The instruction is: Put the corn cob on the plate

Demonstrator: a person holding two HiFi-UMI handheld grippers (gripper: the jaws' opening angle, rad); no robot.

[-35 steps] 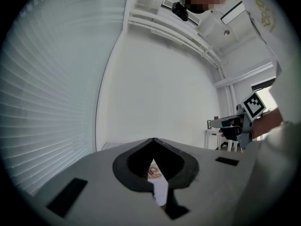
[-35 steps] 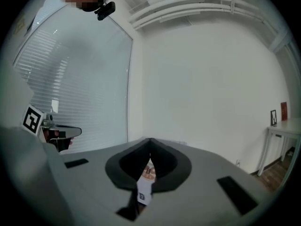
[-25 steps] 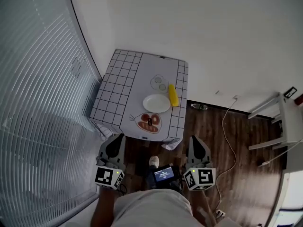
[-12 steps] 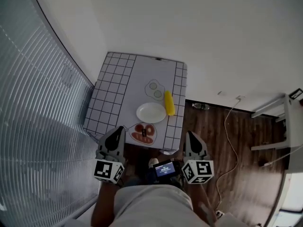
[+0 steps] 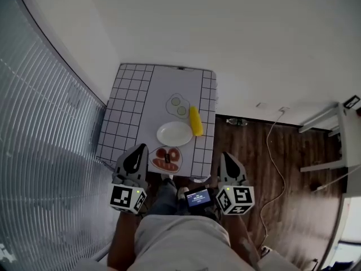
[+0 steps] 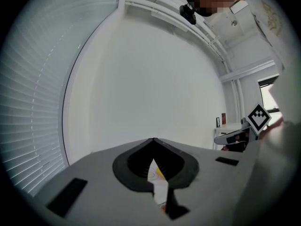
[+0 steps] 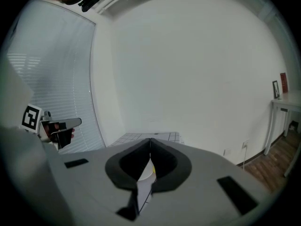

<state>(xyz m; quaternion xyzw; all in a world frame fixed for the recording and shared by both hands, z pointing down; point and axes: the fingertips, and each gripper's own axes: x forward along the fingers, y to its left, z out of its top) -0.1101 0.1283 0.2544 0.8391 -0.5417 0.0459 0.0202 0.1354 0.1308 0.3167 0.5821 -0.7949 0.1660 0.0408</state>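
Observation:
A yellow corn cob [image 5: 195,121] lies on the small table, touching the right rim of an empty white plate [image 5: 174,134]. My left gripper [image 5: 135,156] is shut and empty, held level just off the table's near left corner. My right gripper [image 5: 229,165] is also shut and empty, over the floor to the right of the table's near edge. In the left gripper view, a sliver of the corn cob [image 6: 160,173] shows through the gap behind the jaws. The right gripper view shows a slice of the plate [image 7: 147,172] in the same way.
The table [image 5: 130,103] carries a white cloth with a black grid. A picture of fried eggs [image 5: 177,105] lies behind the plate and a heart-shaped dish of sausages [image 5: 166,158] in front. Window blinds [image 5: 39,140] stand left; a cable [image 5: 272,151] and white furniture [image 5: 338,134] right.
Both grippers have come forward toward the table's near edge. The table now sits closer to me and further left in the head view.

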